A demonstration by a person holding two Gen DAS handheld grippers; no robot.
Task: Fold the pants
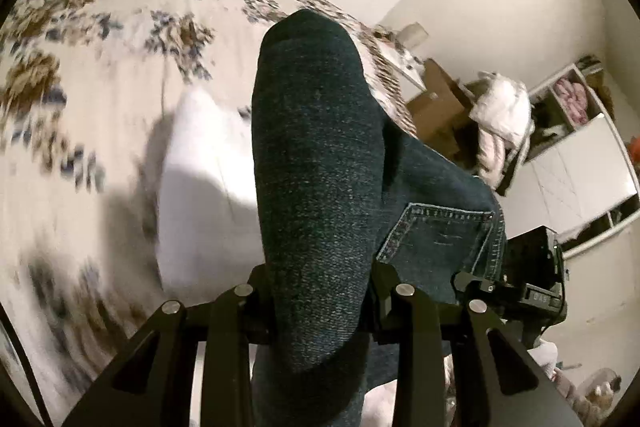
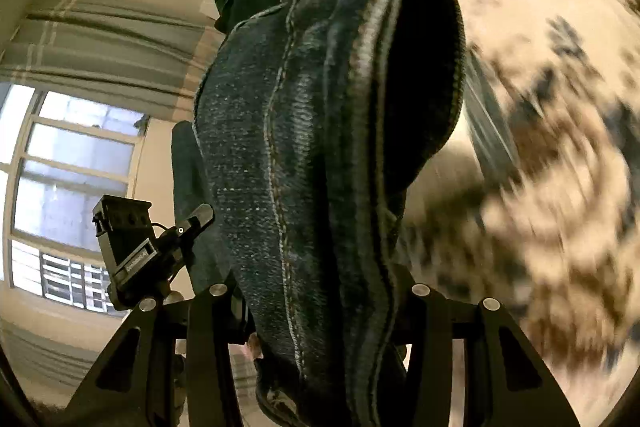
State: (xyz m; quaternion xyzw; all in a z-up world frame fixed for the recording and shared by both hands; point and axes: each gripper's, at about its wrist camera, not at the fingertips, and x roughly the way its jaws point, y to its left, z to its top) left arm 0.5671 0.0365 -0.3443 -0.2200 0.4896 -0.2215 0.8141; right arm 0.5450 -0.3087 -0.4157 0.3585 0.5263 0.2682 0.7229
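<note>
A: Above the bed (image 1: 80, 87), both grippers are carrying the jeans (image 1: 316, 163). Left gripper (image 1: 316, 311) is clamping denim near the back pocket (image 1: 440, 239); right gripper (image 2: 320, 311) is clamping a seamed edge.

B: Progress?

A: Judging early. Jeans are hanging in the air, bunched, not yet lying folded on the bed. Laying down and final folds are remaining.

B: Any writing?

A: Small lettering is showing on the other gripper's body in each view; too blurred to read.
</note>
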